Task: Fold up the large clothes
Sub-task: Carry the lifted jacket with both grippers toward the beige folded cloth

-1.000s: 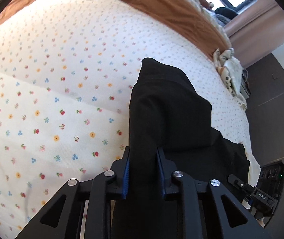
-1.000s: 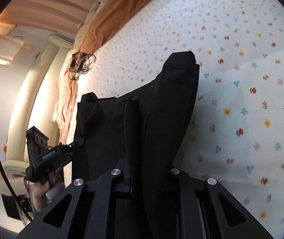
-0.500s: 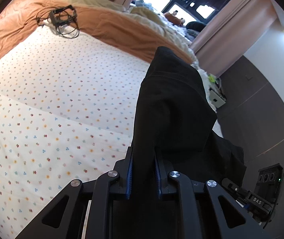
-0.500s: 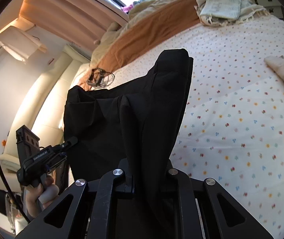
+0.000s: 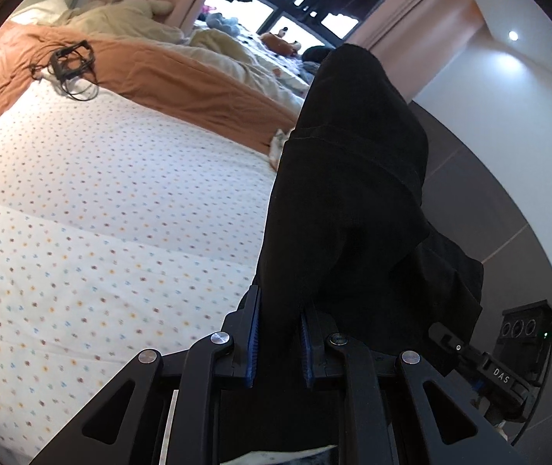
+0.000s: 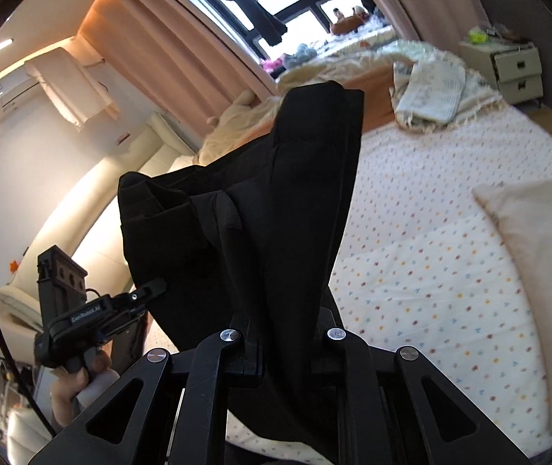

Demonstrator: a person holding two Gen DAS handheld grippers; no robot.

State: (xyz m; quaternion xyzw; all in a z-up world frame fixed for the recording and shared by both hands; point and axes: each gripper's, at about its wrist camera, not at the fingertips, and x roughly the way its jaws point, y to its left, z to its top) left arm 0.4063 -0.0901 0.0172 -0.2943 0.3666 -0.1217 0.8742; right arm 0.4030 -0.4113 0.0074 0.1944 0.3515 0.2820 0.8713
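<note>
Both grippers, left (image 5: 277, 343) and right (image 6: 287, 352), are raised above the bed (image 5: 101, 201), fingers clamped on the black garment (image 5: 337, 201), which stands bunched between them.

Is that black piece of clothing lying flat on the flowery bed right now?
No, the black garment hangs lifted above the floral sheet, pinched in the left gripper and the right gripper.

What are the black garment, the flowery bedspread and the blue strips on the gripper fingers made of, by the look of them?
The black garment looks like a matte woven cloth, fairly thick: it shows a stitched seam and soft, heavy folds without shine. The flowery bedspread seems a light printed cotton, with slight puckering. The blue strips inside the left gripper are probably ribbed rubber or soft plastic; the fine ridges suggest grip pads.
</note>
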